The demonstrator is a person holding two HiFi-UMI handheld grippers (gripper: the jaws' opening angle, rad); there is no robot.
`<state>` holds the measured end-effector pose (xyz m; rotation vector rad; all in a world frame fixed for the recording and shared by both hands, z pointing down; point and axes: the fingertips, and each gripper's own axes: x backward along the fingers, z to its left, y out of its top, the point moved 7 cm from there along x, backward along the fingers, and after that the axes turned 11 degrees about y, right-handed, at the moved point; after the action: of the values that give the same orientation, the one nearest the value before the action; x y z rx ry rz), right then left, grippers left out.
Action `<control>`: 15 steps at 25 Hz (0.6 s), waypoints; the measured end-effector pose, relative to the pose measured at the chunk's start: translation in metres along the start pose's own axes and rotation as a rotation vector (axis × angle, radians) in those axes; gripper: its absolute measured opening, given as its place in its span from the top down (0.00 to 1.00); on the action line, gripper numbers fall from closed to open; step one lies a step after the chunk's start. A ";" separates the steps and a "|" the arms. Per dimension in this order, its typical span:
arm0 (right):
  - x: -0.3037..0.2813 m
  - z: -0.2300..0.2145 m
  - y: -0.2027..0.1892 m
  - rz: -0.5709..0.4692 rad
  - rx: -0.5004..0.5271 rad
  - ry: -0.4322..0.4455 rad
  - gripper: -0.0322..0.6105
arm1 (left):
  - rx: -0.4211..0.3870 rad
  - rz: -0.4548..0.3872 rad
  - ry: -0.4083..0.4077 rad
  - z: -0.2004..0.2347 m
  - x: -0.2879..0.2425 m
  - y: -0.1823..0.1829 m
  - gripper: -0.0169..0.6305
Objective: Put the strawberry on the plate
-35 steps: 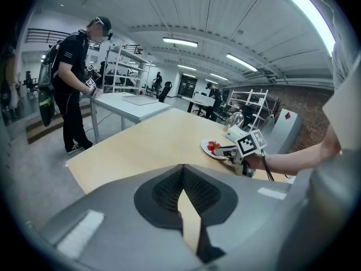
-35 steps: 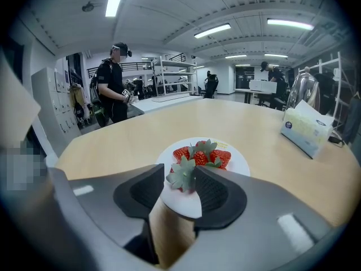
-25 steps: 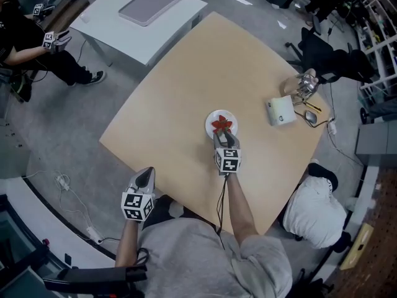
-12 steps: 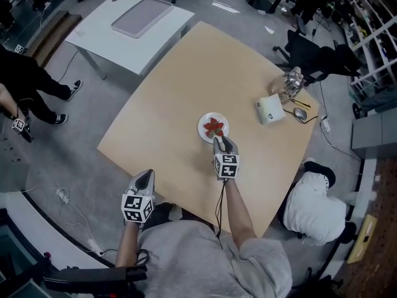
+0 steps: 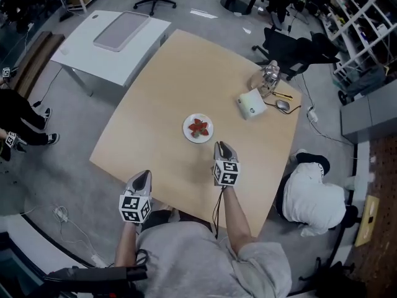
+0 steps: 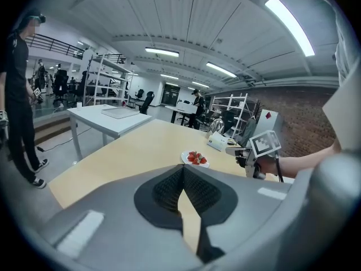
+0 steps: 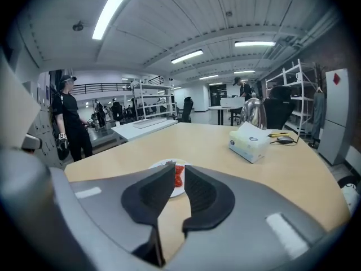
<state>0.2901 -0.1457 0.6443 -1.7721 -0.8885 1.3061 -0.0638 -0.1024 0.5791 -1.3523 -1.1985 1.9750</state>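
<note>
Head view: we see the strawberry [image 5: 198, 128] lying on the white plate [image 5: 187, 131] near the middle of the wooden table [image 5: 180, 67]. Our right gripper [image 5: 224, 146] hangs near the plate, apart from it, and our left gripper [image 5: 145, 173] sits at the table's near edge.

Left gripper view: its 2 fingers meet at the tips, with nothing between them.

Right gripper view: its 2 fingers are closing with a narrow gap between them and nothing in it. The strawberry and plate show beyond the gap.
</note>
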 end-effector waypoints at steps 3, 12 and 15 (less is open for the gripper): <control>0.022 -0.004 0.000 -0.037 -0.022 -0.029 0.87 | -0.022 -0.007 -0.043 -0.012 -0.005 0.003 0.94; 0.084 -0.023 -0.006 -0.107 -0.047 -0.126 0.93 | -0.081 -0.016 -0.165 -0.045 -0.018 0.009 0.94; 0.104 -0.025 -0.010 -0.123 -0.052 -0.159 0.93 | -0.096 -0.016 -0.207 -0.055 -0.021 0.012 0.94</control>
<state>0.3382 -0.0557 0.6116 -1.6419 -1.1107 1.3678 -0.0047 -0.1025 0.5720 -1.2003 -1.4095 2.1113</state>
